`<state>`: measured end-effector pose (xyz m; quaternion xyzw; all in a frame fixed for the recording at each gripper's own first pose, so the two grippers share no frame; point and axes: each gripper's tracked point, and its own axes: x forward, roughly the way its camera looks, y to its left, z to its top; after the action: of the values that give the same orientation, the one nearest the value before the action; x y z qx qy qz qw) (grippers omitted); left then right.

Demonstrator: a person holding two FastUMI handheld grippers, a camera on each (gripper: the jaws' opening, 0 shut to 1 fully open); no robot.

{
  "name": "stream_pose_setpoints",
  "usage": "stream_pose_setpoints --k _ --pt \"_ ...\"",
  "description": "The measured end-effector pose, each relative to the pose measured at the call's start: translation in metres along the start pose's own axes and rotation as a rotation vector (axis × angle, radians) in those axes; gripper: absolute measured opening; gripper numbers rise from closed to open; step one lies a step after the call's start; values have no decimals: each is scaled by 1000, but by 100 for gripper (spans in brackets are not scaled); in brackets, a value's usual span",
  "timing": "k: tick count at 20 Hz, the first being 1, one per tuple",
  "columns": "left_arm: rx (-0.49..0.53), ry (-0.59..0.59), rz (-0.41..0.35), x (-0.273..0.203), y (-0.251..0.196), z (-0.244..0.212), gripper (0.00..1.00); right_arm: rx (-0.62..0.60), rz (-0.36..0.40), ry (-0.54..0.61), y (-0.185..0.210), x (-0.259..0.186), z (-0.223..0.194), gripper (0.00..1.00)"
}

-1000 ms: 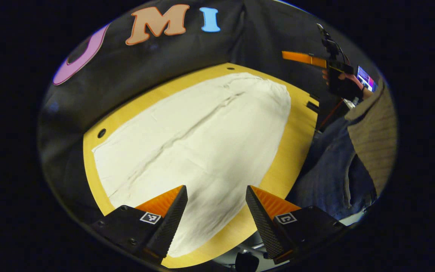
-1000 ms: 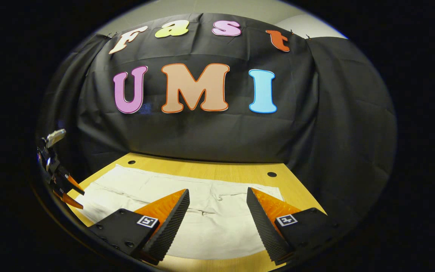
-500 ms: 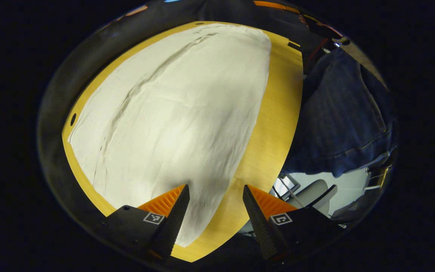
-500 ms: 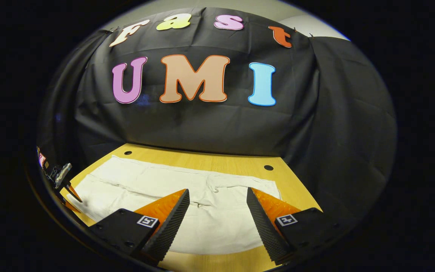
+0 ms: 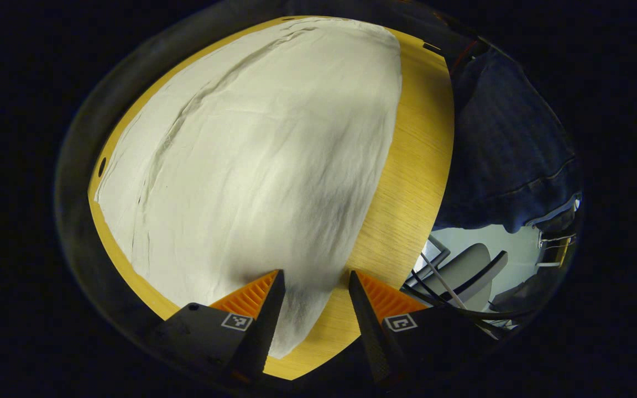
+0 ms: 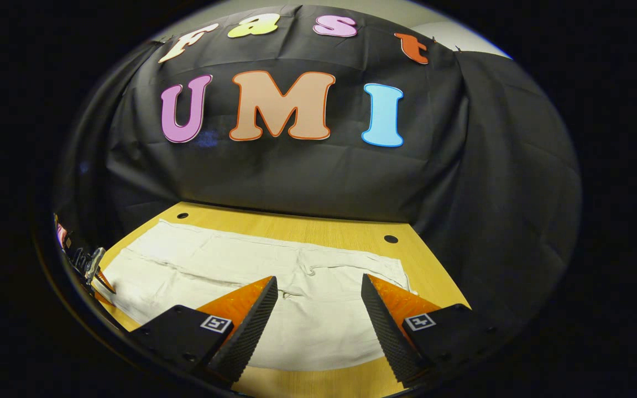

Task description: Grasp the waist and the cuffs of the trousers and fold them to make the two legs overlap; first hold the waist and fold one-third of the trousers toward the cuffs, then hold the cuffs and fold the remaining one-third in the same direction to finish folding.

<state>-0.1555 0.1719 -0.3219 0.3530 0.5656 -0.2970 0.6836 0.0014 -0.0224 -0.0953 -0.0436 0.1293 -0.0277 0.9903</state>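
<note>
White trousers (image 5: 252,166) spread flat lengthwise on the table (image 5: 407,182), cuff corner right between the open left gripper (image 5: 312,301), right gripper (image 6: 318,309) open over the waist.

Left gripper view: near cuff end of the trousers (image 5: 252,155) runs in between the left gripper (image 5: 312,287) fingers; whether the fingertips touch the cloth cannot be told. Far waist end is cut by the top edge.

Person (image 5: 509,149) at right cut off by the edge, dark clothing alone in sight.

Right gripper view: near hem of the trousers (image 6: 296,309) partly hidden behind the right gripper (image 6: 318,293) fingers. Other gripper (image 6: 94,271) at left edge too small and cropped to judge its jaws.
</note>
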Motion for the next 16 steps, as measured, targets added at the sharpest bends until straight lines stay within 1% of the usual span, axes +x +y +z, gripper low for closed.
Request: stream_pose_setpoints --k 4,9,10,11,12,13,14,15,16 --pt "9 31 6 0 1 0 72 -13 22 9 2 8 0 97" --pt "9 78 8 -2 3 2 66 -46 108 54 8 20 -14 98" --pt "3 91 6 -1 6 1 59 -61 125 68 8 21 -17 98" --pt "-7 99 7 1 9 3 55 -75 140 78 8 23 -19 98" --pt "-14 110 7 0 12 2 43 -85 154 83 7 24 -19 98" --pt "-15 114 7 0 14 2 42 -92 168 92 5 25 -23 98" --pt "-13 120 12 0 17 3 31 -102 185 103 4 25 -27 98" --pt "-13 122 19 0 21 4 24 -119 200 115 4 25 -31 98" --pt "-11 121 29 1 24 3 11 -143 216 127 2 25 -36 98"
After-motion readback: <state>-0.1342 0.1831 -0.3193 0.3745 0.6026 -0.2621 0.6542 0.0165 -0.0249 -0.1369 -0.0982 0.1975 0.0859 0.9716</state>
